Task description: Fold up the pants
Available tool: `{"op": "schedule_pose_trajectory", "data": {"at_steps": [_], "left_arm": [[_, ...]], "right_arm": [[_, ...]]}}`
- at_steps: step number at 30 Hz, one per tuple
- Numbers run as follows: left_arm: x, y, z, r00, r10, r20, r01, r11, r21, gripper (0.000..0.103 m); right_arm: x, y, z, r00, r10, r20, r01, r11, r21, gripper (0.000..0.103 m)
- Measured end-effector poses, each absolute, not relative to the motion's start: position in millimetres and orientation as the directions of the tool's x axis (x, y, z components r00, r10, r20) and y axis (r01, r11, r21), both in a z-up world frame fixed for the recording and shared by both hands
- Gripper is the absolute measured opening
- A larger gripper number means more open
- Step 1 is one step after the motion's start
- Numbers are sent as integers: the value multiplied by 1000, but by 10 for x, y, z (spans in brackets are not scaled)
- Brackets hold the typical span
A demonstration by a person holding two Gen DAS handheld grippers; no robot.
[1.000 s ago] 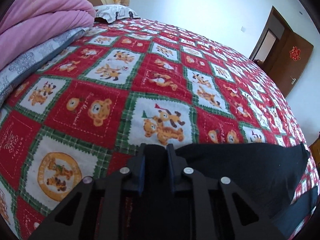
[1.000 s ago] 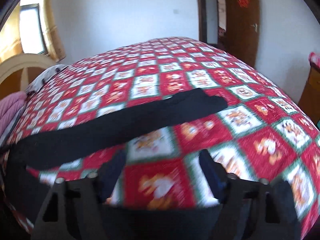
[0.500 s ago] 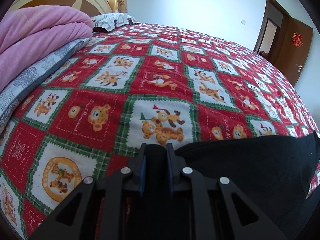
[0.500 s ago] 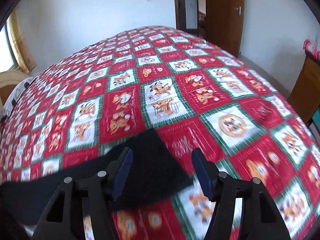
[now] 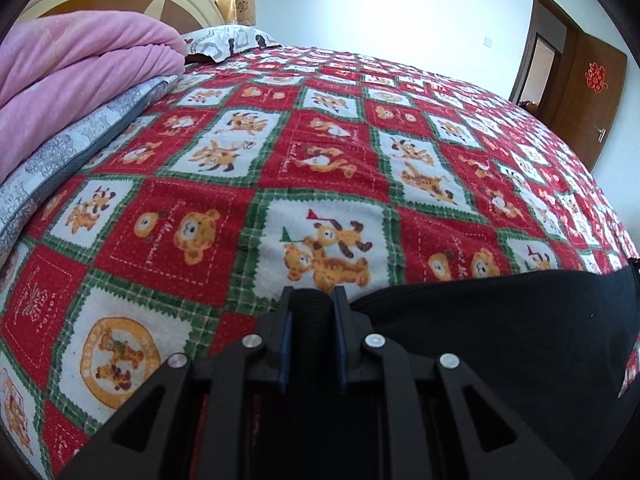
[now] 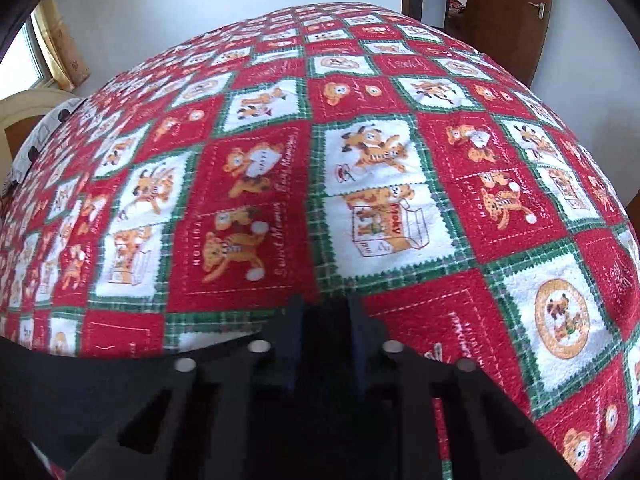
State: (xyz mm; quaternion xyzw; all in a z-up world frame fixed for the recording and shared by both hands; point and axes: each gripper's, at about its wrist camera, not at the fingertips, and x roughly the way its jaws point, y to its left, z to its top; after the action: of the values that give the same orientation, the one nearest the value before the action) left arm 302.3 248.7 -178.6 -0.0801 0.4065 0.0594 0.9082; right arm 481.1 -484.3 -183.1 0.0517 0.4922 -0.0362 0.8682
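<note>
The black pants (image 5: 500, 320) lie on the red patterned bedspread (image 5: 320, 152), spreading to the right in the left wrist view. My left gripper (image 5: 312, 300) is shut on a bunched fold of the pants' edge. In the right wrist view the pants (image 6: 80, 372) run as a dark band to the lower left, and my right gripper (image 6: 324, 304) is shut on the black cloth between its fingers, low over the bedspread (image 6: 360, 160).
A pink blanket (image 5: 72, 68) on a grey quilt (image 5: 72, 148) is piled at the left by the headboard, with a pillow (image 5: 224, 40) behind. A brown door (image 5: 580, 88) stands at the far right. A window (image 6: 24, 52) is at the left.
My right gripper has closed from open onto the end of the pants and moved in over the cloth. My left gripper still holds its fold and has barely moved.
</note>
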Motion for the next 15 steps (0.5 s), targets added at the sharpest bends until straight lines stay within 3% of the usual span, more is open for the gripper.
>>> {"op": "schedule_pose_trajectory", "data": {"at_steps": [7, 15], "left_arm": [[2992, 2441, -1652, 683, 50, -728, -150, 986, -73, 12], [2640, 2570, -1205, 807, -15, -590, -127, 972, -198, 12]], "right_arm": [[4529, -4707, -1414, 610, -27, -792, 103, 994, 45, 8], [3819, -4749, -593, 767, -11, -641, 74, 995, 71, 8]]}}
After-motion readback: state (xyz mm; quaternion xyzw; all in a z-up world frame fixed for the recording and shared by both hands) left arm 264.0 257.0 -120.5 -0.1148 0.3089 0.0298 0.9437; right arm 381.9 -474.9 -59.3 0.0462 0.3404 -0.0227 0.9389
